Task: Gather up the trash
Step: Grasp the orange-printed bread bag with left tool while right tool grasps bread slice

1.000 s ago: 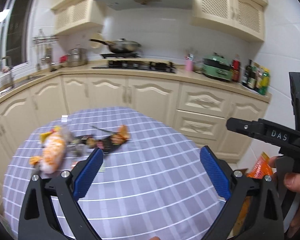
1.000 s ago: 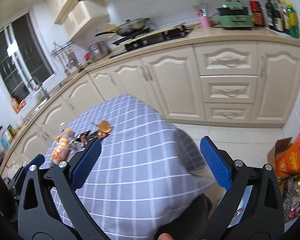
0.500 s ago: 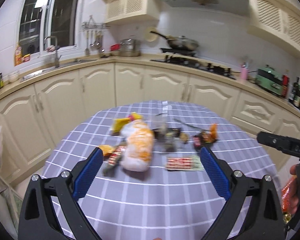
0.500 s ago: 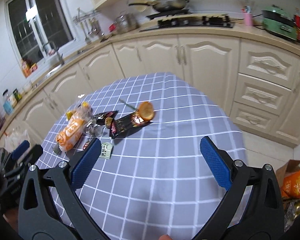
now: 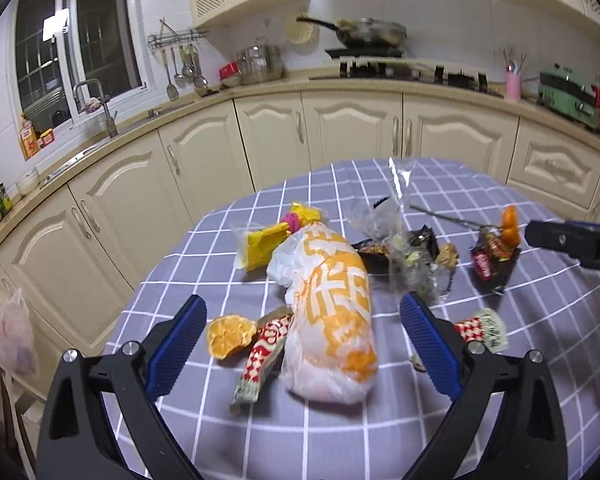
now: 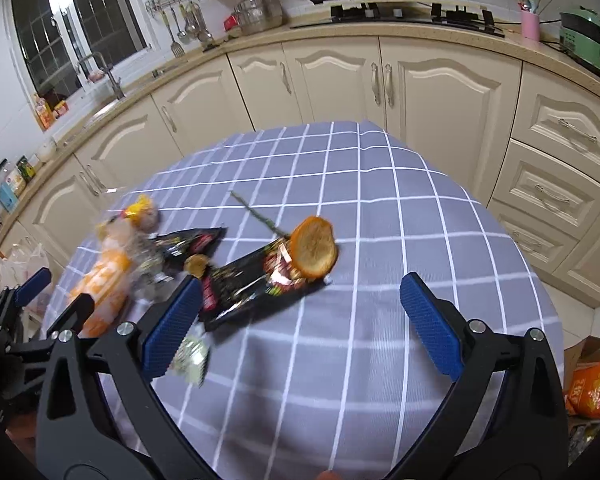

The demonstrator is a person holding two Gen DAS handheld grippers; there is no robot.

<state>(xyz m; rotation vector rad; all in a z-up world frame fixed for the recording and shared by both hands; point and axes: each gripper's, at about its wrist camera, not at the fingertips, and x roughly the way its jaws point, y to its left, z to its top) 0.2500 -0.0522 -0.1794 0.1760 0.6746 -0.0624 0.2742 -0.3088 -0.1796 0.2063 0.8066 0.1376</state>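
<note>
Left wrist view shows your left gripper [image 5: 300, 330] and right gripper [image 6: 300, 312] with jaws wide, empty; bread bag [image 5: 332, 316], peels, wrappers all remain on the desk [image 5: 380, 440].

Bread bag [image 5: 332, 312] left, snack wrapper [image 6: 252, 284] right, on table [image 6: 380, 360].

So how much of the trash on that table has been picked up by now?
None yet, by the look of it. Both the left gripper and the right gripper are open and empty, above the checked tablecloth. The white-and-orange plastic bag, the black snack wrapper, the orange peel and the red-patterned wrappers all lie there uncollected. Everything remains to be gathered.
</note>
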